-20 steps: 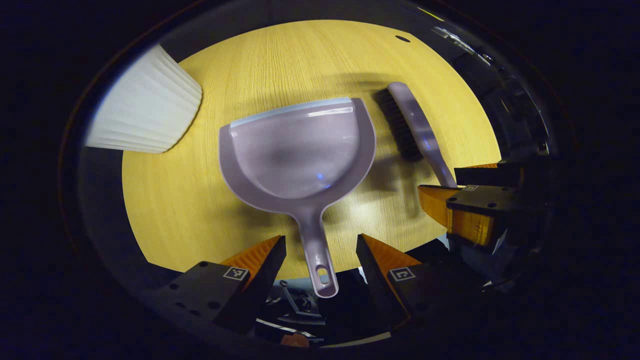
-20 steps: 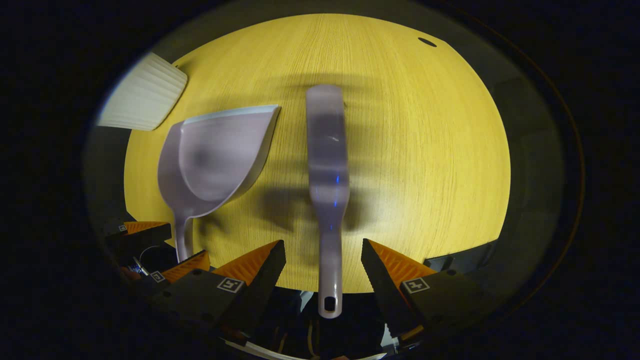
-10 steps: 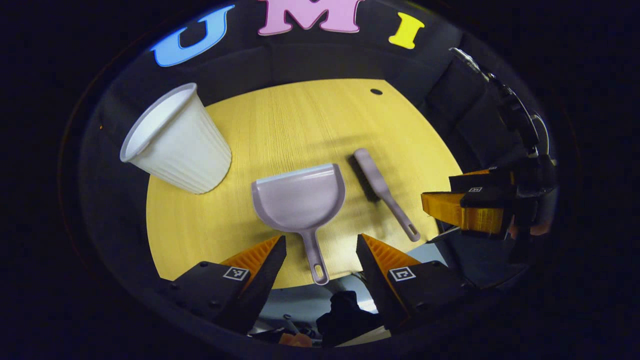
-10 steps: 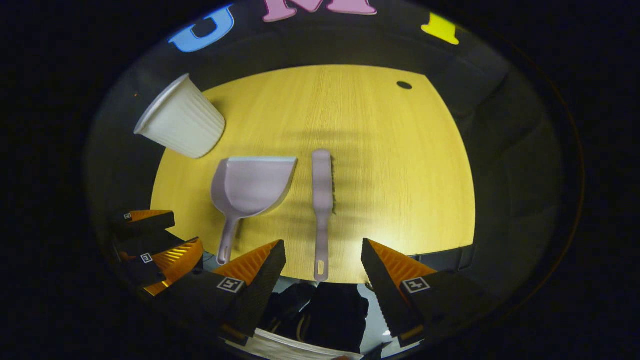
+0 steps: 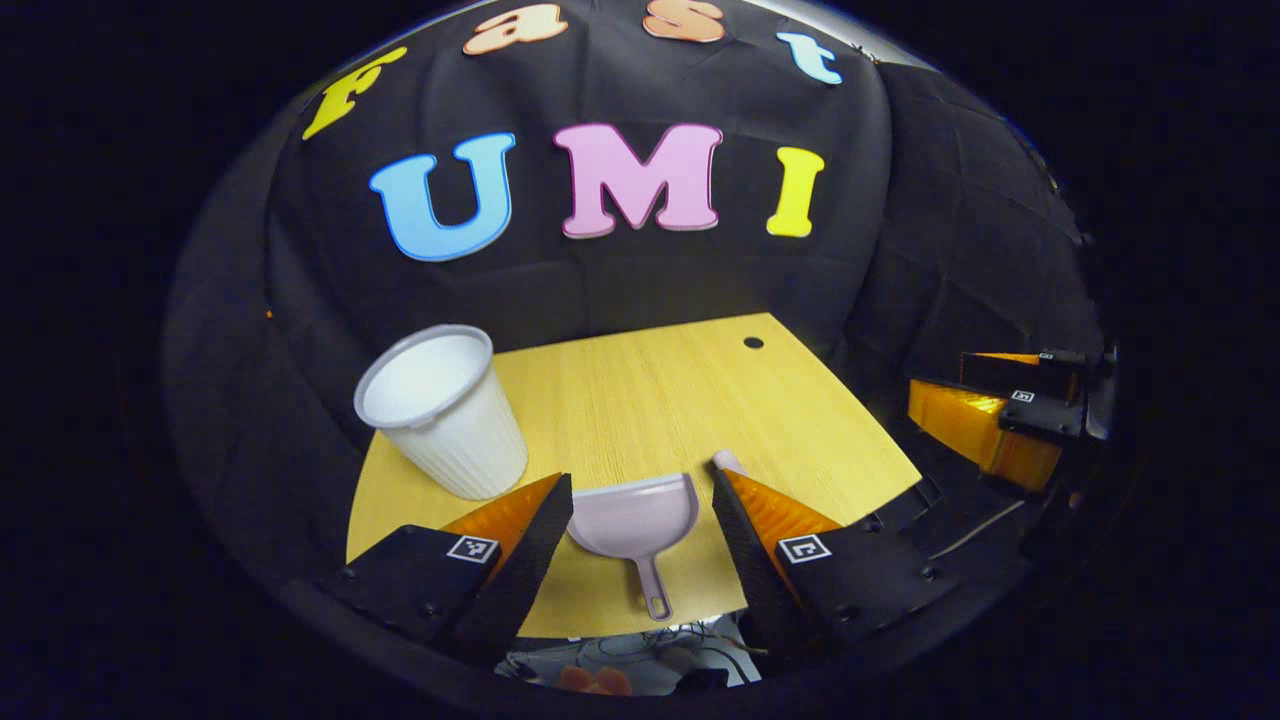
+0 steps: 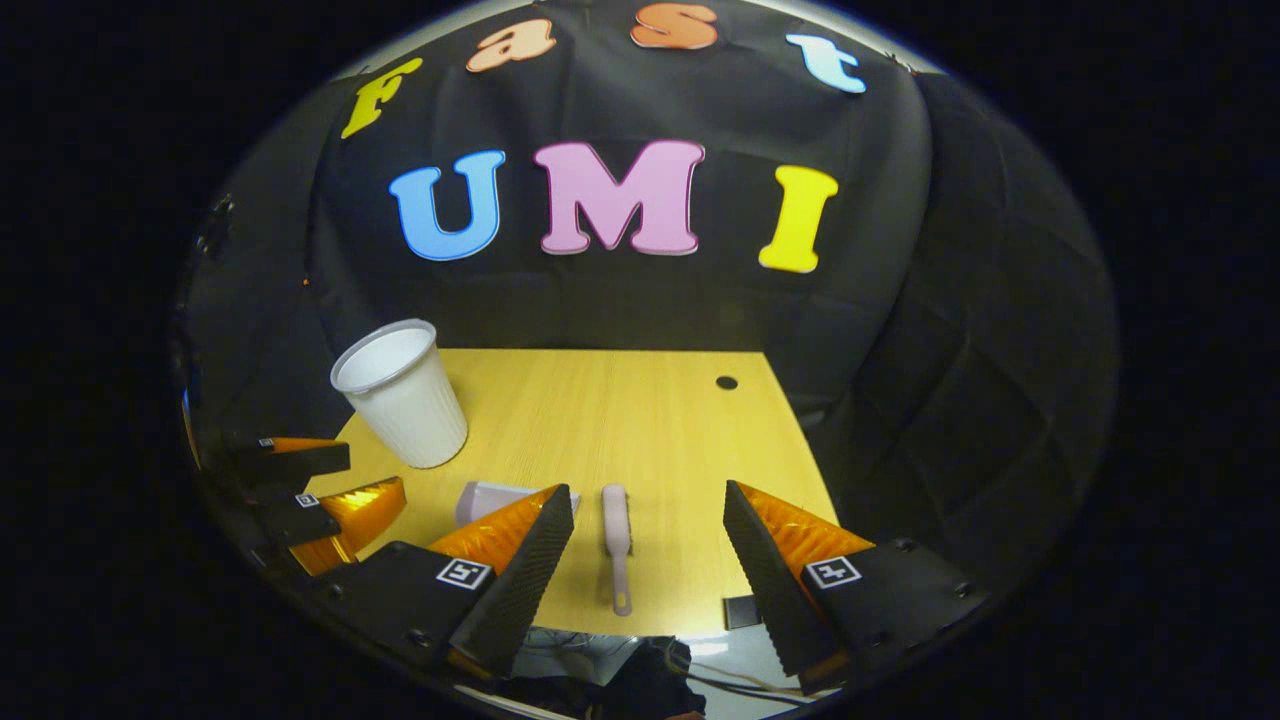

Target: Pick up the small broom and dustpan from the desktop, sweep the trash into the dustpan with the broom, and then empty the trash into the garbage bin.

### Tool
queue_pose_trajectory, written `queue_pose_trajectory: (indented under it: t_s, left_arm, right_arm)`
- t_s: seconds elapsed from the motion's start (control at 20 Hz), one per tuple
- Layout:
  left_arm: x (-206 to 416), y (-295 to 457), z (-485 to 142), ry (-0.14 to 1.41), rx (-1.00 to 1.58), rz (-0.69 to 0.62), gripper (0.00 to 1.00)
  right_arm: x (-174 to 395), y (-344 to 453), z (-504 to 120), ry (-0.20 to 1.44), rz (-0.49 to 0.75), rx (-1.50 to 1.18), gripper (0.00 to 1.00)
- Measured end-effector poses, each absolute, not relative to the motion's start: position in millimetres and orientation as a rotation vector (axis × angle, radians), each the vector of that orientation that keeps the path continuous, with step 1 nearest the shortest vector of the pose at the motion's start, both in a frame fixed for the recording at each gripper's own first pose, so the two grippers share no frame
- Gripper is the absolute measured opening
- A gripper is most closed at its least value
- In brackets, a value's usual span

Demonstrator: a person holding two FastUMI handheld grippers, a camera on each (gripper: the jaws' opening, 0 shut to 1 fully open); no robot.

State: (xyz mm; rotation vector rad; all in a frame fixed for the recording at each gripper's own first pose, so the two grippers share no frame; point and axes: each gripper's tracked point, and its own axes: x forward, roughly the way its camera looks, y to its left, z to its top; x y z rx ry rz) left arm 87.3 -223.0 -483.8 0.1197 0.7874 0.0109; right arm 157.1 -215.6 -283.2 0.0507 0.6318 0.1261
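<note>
My left gripper's finger (image 5: 745, 500) hides most of the broom (image 5: 727, 461); my right gripper's finger (image 6: 520, 530) covers the dustpan's (image 6: 482, 497) handle.

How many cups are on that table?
1. A white cup stands upright near the table's far left corner, beyond the dustpan. Nothing seems hidden.

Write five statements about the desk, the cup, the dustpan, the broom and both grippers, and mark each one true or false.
1. The white cup stands upright on the wooden desk. True.
2. The dustpan hangs in the left gripper. False: it lies on the desk, and the jaws are open.
3. The broom lies flat on the desk. True.
4. The right gripper is clamped on the broom handle. False: its fingers stand apart and touch nothing.
5. The cup lies tipped over. False: it is upright.
</note>
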Motion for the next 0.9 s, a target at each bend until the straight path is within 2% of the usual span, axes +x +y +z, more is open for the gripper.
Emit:
queue_pose_trajectory:
  t_s: [0.3,0.4,0.5,0.7,0.75,0.8,0.85,0.9]
  left_arm:
    - [62,-228,-420,0.508,0.015,0.11,0.84]
    - [52,-212,-398,0.403,0.01,0.186,0.84]
    - [45,-214,-373,0.278,-0.021,0.196,0.83]
    - [33,-213,-363,0.24,0.009,0.239,0.82]
    - [35,-217,-362,0.233,-0.003,0.231,0.8]
    - [35,-220,-359,0.233,-0.022,0.213,0.82]
    - [34,-222,-355,0.234,-0.037,0.206,0.8]
    - [35,-222,-354,0.232,-0.04,0.204,0.8]
  right_arm:
    - [148,-210,-204,0.33,0.184,0.043,0.97]
    - [140,-215,-188,0.26,0.204,0.059,0.97]
    - [134,-225,-179,0.219,0.212,0.05,0.97]
    - [130,-237,-163,0.192,0.192,0.066,0.96]
    - [134,-241,-162,0.184,0.184,0.077,0.92]
    - [134,-243,-158,0.178,0.179,0.085,0.96]
    - [135,-243,-155,0.171,0.178,0.094,0.92]
    - [134,-242,-150,0.159,0.179,0.101,0.96]
